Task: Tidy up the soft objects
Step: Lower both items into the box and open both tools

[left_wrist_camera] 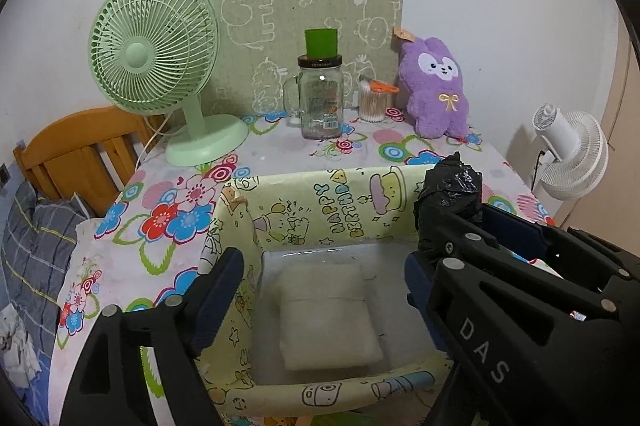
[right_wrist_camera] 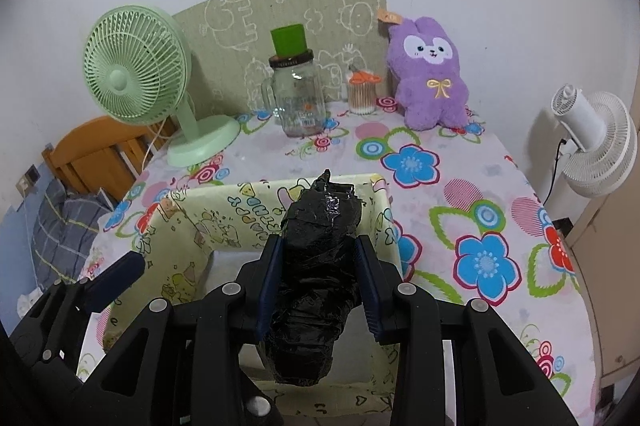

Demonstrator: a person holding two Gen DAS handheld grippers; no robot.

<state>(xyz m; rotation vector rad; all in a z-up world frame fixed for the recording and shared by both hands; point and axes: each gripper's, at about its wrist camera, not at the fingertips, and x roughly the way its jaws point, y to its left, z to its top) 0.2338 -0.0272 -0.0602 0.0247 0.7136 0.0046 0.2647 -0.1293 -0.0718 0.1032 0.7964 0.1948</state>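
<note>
Left claw [left_wrist_camera: 320,290] spread wide, nothing between its pads, tilted downward. Right claw [right_wrist_camera: 318,288] clamped on a black bundle [right_wrist_camera: 316,266], likewise tilted downward.

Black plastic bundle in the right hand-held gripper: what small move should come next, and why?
Probably lower it a little further and release. The right hand-held gripper clamps the black plastic bundle above the open cartoon-print box, where a white pillow already lies. The left hand-held gripper is open, holding nothing.

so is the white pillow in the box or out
In. The pillow lies flat on the floor of the box, between its walls.
</note>
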